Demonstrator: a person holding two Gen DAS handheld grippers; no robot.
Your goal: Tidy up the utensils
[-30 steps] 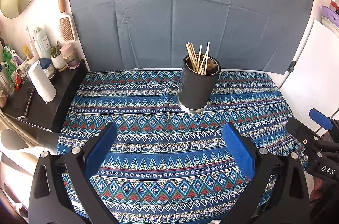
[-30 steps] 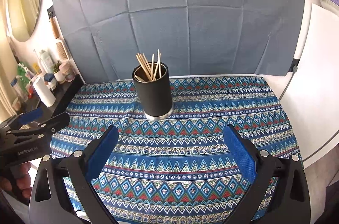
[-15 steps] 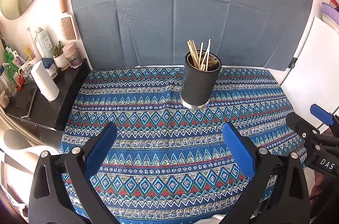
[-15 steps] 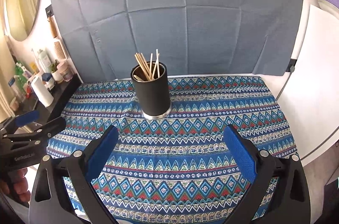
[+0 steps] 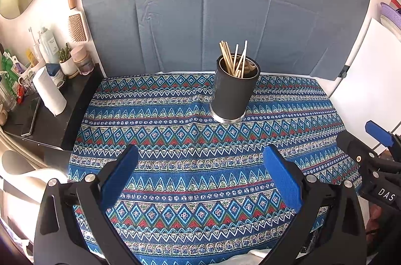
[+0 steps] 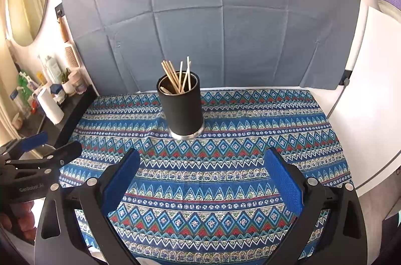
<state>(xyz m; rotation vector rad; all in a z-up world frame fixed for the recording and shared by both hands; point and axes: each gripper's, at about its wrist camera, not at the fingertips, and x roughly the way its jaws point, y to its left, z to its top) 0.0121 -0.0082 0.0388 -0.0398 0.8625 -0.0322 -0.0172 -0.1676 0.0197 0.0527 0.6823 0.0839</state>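
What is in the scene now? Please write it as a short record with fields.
holder: black cup, upright on the cloth
contents: wooden sticks standing inside, tips above the rim
surface: patterned blue cloth, nothing else on it
left gripper: open, empty, above the near cloth
right gripper: open, empty, above the near cloth
side shelf: paper roll and bottles, left of the cloth

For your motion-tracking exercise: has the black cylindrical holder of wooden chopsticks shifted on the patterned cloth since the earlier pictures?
No. The black cylindrical holder sits on the same bands of the patterned cloth.
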